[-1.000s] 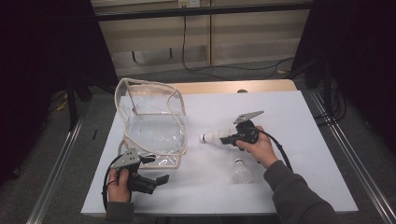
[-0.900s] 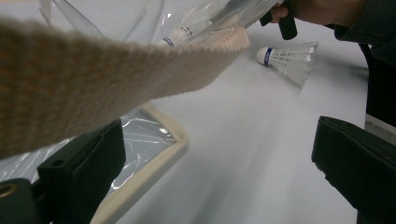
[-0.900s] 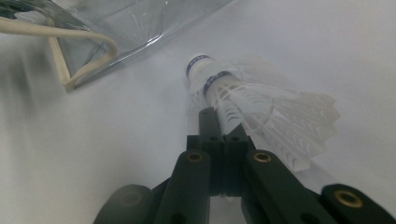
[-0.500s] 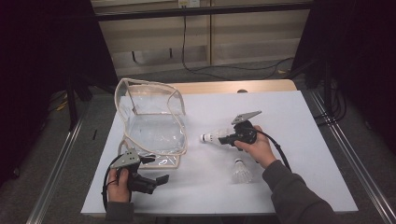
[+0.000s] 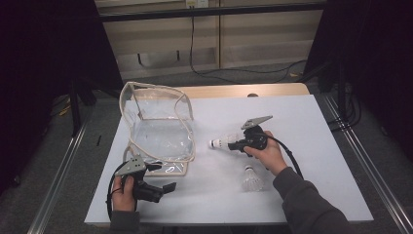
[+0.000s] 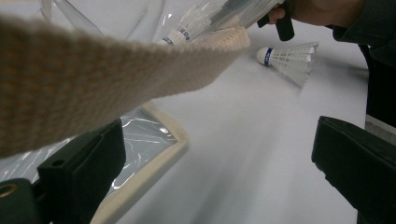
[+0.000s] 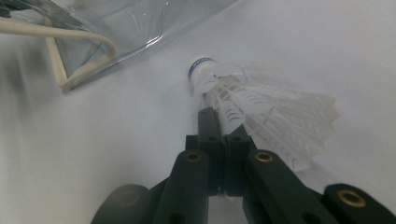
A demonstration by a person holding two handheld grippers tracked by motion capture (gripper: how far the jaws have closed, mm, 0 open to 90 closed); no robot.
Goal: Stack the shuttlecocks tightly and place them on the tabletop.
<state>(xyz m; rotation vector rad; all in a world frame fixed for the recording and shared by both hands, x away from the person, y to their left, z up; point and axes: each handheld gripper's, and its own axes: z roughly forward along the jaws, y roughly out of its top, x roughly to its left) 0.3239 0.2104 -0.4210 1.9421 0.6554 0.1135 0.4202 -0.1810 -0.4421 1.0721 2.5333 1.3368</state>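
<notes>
White feathers fan out from the shuttlecock (image 7: pixel 261 107) pinched in the right gripper (image 5: pixel 233 142), whose jaws are clamped tight on the feather skirt, cork nose pointing toward the clear plastic bag (image 5: pixel 160 131). There's a blue band round that cork with small print on it, too blurred to read. The shuttlecock is held just above the white table (image 5: pixel 316 126), a short way right of the bag's open side. A second shuttlecock (image 5: pixel 252 179) lies on the tabletop near the person's right forearm; the left gripper view catches it too, with the same blue band and markings too small to make out. Over on the near left, the left gripper (image 5: pixel 163 187) has its jaws spread wide with nothing between them, sitting just beside the bag's cream-trimmed corner, a woven cream strap (image 6: pixel 116 79) draped across in front of its camera.
</notes>
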